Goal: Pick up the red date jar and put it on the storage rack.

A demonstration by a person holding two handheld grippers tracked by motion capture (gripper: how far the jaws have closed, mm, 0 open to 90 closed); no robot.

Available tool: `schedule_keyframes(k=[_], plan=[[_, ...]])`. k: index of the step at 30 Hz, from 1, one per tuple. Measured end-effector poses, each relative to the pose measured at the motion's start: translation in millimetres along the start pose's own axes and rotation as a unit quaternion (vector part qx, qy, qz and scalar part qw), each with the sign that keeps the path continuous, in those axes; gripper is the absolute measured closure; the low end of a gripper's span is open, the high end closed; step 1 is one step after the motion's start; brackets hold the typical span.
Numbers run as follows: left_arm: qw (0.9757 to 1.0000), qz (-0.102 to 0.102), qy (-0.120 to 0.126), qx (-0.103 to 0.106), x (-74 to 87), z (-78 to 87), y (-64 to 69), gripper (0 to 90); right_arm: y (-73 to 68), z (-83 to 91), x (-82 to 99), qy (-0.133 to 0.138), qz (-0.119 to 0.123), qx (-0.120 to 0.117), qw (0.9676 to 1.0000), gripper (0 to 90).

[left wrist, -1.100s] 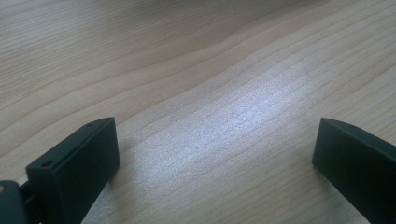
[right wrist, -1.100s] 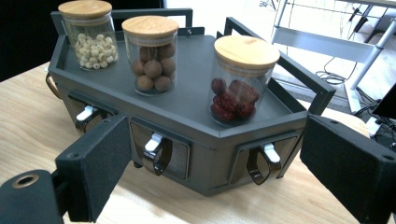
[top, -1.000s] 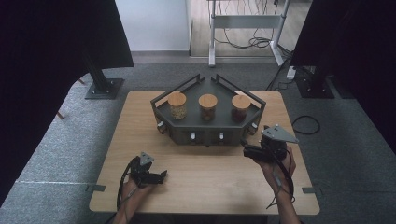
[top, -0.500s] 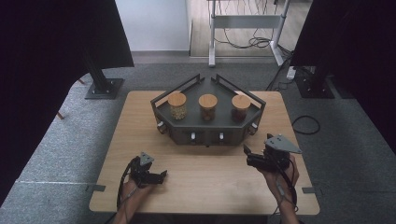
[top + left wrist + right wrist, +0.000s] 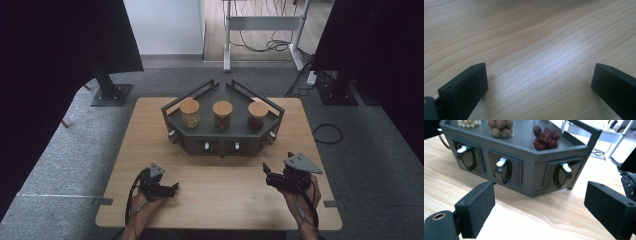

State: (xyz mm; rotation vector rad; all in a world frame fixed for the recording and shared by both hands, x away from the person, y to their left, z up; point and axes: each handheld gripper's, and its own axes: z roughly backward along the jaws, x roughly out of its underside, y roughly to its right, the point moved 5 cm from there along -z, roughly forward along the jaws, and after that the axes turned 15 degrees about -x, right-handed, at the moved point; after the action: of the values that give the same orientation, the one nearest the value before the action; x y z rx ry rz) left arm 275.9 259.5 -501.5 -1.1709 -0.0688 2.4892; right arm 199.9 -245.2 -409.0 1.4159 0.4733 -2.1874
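Grey carpet around a wooden tabletop (image 5: pixel 150 125). At its far-edge middle, a dark drawer cabinet (image 5: pixel 222 142) topped by three cork-lidded jars (image 5: pixel 222 114). Near the front-left corner, left gripper (image 5: pixel 174 189), jaws wide over bare wood. Near the front-right corner, right gripper (image 5: pixel 266 172), jaws apart, empty, facing the white-handled drawers (image 5: pixel 504 170).

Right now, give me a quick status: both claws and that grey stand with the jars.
Left claw open, empty, low over the table. Right claw open, empty, facing the grey stand. Three jars on top, lids on. Nothing between.
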Motion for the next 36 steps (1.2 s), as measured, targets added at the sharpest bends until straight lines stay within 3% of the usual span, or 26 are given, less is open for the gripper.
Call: schedule_keyframes(k=[36], plan=[[1.0, 0.0, 0.0, -0.001, 0.1, 0.2, 0.1, 0.2, 11.4, -25.6, 60.0, -0.04, -0.022, 0.013, 0.9989, 9.8]])
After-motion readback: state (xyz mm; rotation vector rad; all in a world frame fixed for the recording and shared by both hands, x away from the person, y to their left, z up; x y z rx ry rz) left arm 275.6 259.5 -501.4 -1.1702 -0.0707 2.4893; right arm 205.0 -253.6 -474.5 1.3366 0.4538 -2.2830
